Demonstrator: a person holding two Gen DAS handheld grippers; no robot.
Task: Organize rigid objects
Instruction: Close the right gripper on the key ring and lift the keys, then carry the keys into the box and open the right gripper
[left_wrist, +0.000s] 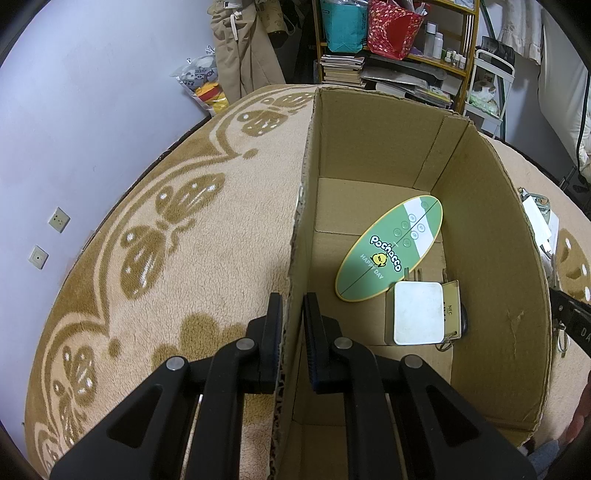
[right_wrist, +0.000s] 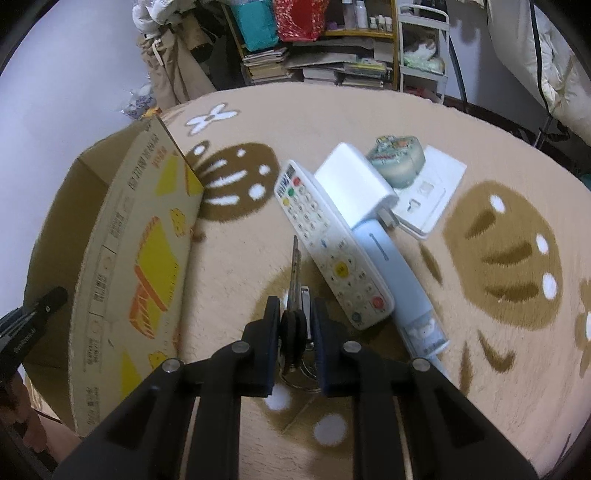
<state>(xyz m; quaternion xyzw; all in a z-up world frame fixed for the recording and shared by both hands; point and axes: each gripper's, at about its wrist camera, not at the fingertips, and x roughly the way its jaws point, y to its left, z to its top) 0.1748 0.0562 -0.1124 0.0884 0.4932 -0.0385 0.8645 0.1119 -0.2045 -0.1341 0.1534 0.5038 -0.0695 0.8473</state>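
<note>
My left gripper is shut on the left wall of an open cardboard box, one finger outside and one inside. On the box floor lie a green oval board, a white square item and a tan card. My right gripper is shut on a bunch of keys, black heads pinched between the pads, a blade sticking forward, lifted off the rug. The box stands to its left. On the rug to the right lie a white remote, a pale blue device and a white charger.
A small round tin sits on a flat white box behind the charger. The beige patterned rug covers the surface. Shelves with books and bags stand at the back. A purple wall is to the left.
</note>
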